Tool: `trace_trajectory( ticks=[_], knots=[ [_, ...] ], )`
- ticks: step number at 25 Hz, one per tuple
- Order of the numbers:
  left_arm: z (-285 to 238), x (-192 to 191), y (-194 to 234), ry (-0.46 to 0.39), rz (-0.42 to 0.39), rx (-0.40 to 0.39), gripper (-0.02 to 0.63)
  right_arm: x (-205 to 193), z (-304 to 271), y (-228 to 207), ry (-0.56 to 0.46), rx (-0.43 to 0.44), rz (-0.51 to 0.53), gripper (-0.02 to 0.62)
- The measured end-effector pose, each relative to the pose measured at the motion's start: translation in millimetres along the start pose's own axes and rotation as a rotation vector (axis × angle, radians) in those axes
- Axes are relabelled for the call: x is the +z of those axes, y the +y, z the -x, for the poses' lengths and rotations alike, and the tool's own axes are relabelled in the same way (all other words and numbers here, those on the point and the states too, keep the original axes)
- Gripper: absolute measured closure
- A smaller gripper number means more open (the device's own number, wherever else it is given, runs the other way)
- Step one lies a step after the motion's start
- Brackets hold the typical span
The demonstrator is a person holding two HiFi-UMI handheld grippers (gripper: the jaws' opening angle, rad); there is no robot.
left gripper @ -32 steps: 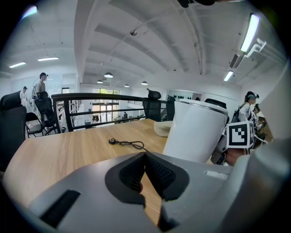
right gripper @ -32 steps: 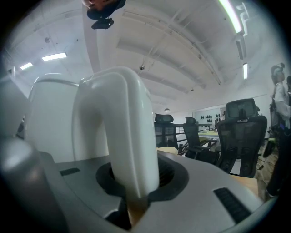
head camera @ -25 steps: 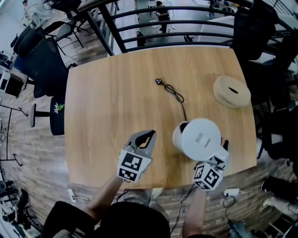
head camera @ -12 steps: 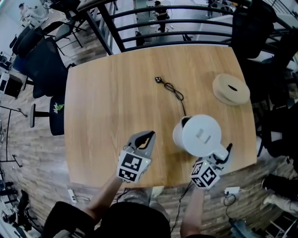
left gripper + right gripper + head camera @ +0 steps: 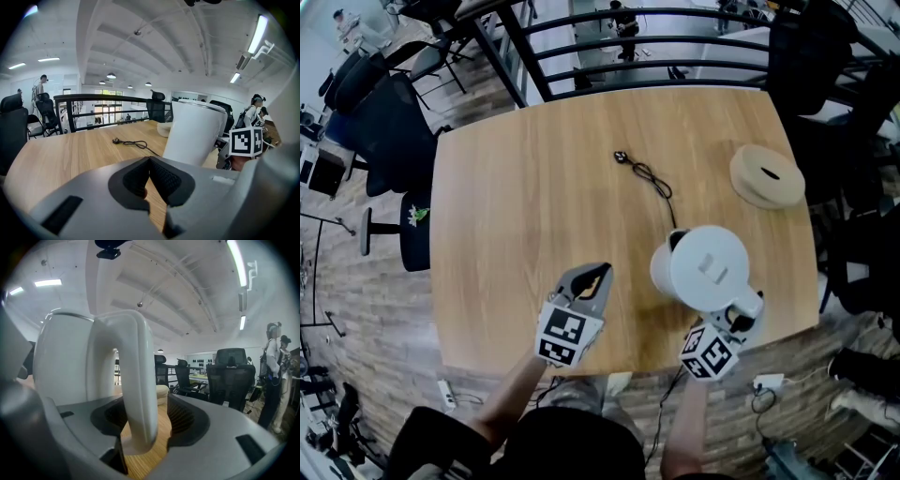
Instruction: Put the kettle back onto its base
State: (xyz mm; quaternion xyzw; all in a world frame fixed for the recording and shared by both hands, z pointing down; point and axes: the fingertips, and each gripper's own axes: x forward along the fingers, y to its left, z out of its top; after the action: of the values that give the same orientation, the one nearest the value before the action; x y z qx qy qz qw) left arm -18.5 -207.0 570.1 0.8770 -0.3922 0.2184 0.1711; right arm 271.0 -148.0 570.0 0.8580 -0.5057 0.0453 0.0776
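Head view: the kettle (image 5: 705, 267) is seen upright on the tabletop (image 5: 525, 206), near its right front corner. Left gripper view: the left gripper (image 5: 150, 161) is shown with jaws pressed together, empty. Right gripper view: the jaws of the right gripper (image 5: 146, 423) have just been opened, with the handle (image 5: 136, 380) left loose between them.

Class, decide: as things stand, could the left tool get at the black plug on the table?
Probably yes: only bare table lies between the left tool and the plug; the kettle stands off to the right.

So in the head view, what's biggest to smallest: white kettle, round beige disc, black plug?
1. White round kettle, though its top is nearer the camera.
2. Round beige disc.
3. Small black plug.
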Motion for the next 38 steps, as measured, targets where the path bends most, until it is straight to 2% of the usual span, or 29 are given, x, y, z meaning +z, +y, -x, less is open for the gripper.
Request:
trace_trajectory(
  ticks=[13,21,30,38],
  knots=[
    [31,14,-16,-0.051,-0.007,-0.01,0.603,20,34,7,0.008,0.089,0.028,0.374],
    [65,23,-41,-0.098,-0.02,-0.021,0.603,42,78,0,-0.012,0.116,0.023,0.377],
    [106,35,-67,-0.156,-0.042,-0.03,0.603,76,133,6,-0.031,0.208,0.012,0.4],
    [142,40,-99,-0.203,-0.067,-0.051,0.603,100,184,-1,-0.06,0.25,0.01,0.426]
  ],
)
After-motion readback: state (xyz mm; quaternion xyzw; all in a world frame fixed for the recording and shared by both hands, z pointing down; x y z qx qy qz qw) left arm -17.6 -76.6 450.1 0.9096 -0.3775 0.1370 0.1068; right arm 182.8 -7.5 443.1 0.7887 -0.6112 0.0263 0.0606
